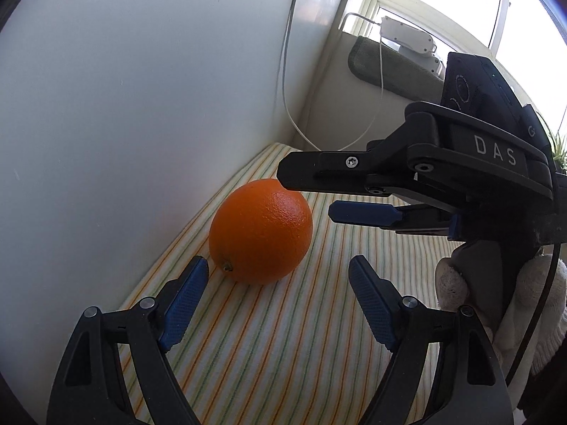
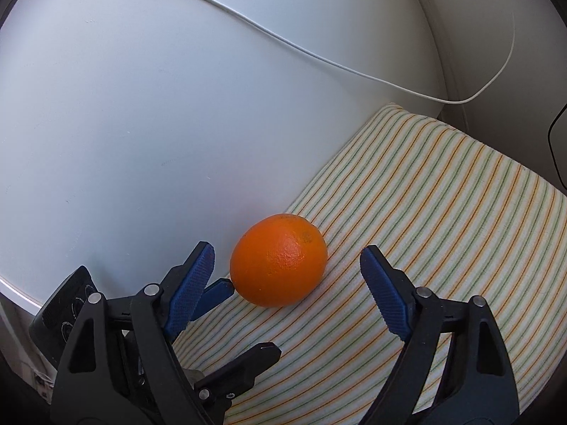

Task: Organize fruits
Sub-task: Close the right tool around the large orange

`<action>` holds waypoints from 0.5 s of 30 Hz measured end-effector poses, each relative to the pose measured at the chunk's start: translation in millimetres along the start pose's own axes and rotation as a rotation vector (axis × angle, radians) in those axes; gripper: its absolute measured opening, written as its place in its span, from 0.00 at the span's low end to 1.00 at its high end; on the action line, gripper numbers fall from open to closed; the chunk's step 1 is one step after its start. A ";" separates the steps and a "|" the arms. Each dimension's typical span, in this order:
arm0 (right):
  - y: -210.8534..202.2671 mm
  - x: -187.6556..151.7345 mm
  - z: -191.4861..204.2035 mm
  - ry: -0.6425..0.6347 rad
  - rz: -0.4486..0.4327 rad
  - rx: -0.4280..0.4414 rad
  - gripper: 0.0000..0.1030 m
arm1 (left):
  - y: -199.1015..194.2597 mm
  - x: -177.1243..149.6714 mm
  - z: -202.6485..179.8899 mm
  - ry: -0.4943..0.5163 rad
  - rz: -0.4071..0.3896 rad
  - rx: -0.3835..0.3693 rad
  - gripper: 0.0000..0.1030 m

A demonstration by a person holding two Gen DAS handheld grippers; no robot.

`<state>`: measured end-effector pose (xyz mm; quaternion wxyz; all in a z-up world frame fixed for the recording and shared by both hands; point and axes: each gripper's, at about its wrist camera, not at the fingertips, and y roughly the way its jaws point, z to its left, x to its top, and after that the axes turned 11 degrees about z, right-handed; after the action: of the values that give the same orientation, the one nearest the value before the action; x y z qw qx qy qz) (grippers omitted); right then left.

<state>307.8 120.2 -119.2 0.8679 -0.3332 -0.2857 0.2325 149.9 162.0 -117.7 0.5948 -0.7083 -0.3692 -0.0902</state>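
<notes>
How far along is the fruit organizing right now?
Nothing looks done yet. The orange lies free on the striped cloth by the white wall. The left hand-held gripper and right hand-held gripper are both open around it. Grasping and placing remain; no destination is in view.

I get bright daylight from the window (image 1: 443, 0) at the upper right of the left wrist view, where the panes are blown out. The orange (image 1: 260, 230) shows a soft highlight and a faint shadow on the striped cloth (image 1: 283, 336). Both views are sharp centrally, with lines bending and corners going black.
</notes>
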 end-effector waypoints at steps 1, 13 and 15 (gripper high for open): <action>4.8 2.7 -1.5 0.003 0.003 0.005 0.83 | 1.4 0.4 0.4 0.000 0.004 0.000 0.78; 29.1 14.0 -10.3 0.022 0.046 0.056 0.74 | 15.5 6.4 1.1 -0.003 0.034 0.025 0.74; 32.1 15.1 -9.2 0.022 0.052 0.067 0.73 | 16.5 6.9 3.1 -0.009 0.039 0.023 0.73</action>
<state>317.9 146.6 -142.5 0.8753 -0.3137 -0.2597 0.2607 164.2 167.4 -127.4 0.6028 -0.7090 -0.3591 -0.0712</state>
